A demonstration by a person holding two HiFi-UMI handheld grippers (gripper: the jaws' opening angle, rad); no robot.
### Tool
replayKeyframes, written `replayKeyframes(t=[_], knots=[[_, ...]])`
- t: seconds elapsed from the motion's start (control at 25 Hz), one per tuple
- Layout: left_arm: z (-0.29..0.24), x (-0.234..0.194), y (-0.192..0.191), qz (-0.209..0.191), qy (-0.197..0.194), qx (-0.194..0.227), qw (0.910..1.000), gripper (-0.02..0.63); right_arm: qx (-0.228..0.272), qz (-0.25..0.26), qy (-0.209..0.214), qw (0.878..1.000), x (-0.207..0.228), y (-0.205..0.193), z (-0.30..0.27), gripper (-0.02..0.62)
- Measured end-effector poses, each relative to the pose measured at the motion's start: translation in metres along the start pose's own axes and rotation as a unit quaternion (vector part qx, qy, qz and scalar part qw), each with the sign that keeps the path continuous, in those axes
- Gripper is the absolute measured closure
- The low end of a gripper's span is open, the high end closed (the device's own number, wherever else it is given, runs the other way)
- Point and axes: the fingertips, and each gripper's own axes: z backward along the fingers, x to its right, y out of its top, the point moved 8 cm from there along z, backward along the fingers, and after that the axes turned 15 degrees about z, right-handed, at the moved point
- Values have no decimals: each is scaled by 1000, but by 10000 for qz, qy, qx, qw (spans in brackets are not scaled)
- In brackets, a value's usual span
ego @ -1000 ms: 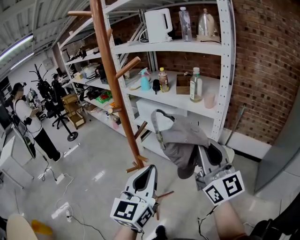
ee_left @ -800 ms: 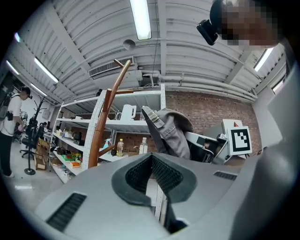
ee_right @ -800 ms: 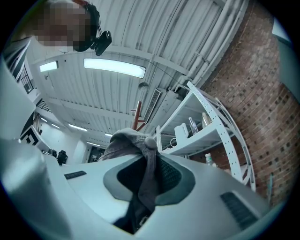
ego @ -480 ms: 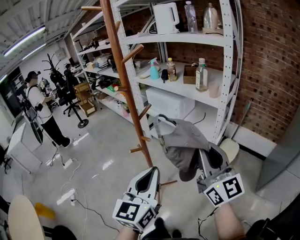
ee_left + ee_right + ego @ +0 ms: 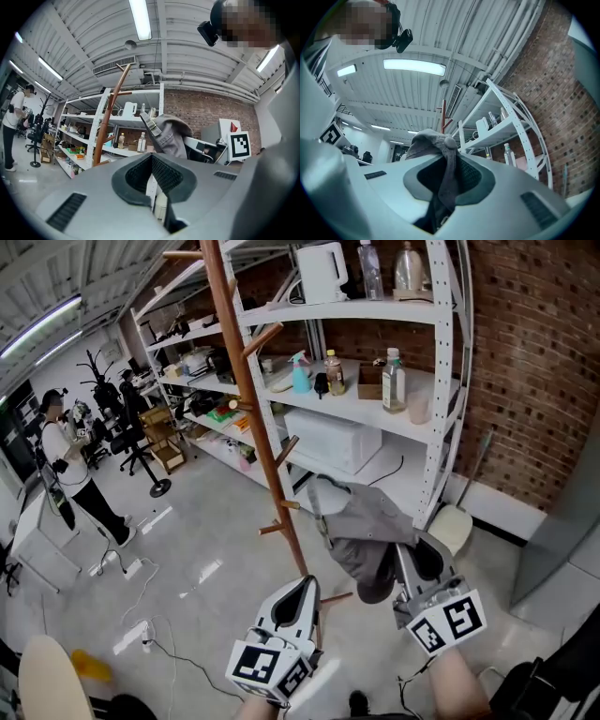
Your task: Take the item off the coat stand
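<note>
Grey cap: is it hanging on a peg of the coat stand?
No, the grey cap is pinched in the right tongs, clear of the wooden coat stand.

Crumpled grey cap (image 5: 364, 526), beside wooden coat stand (image 5: 251, 404), not touching

Workshop with brick wall and white shelving.
Red brick wall (image 5: 534, 362) behind white metal shelving (image 5: 375, 312); glossy grey floor (image 5: 187, 568); tube light (image 5: 139, 18) on a corrugated ceiling (image 5: 187, 51).
</note>
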Motion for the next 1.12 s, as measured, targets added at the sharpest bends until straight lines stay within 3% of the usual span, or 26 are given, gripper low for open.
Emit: replayKeyframes(t=[0.4, 1.12], knots=[[60, -16, 2, 364, -13, -99, 9993, 600, -339, 41, -110, 9994, -57, 9, 28, 543], [146, 5, 3, 450, -358, -250, 9980, 600, -586, 130, -460, 9971, -125, 43, 101, 545]])
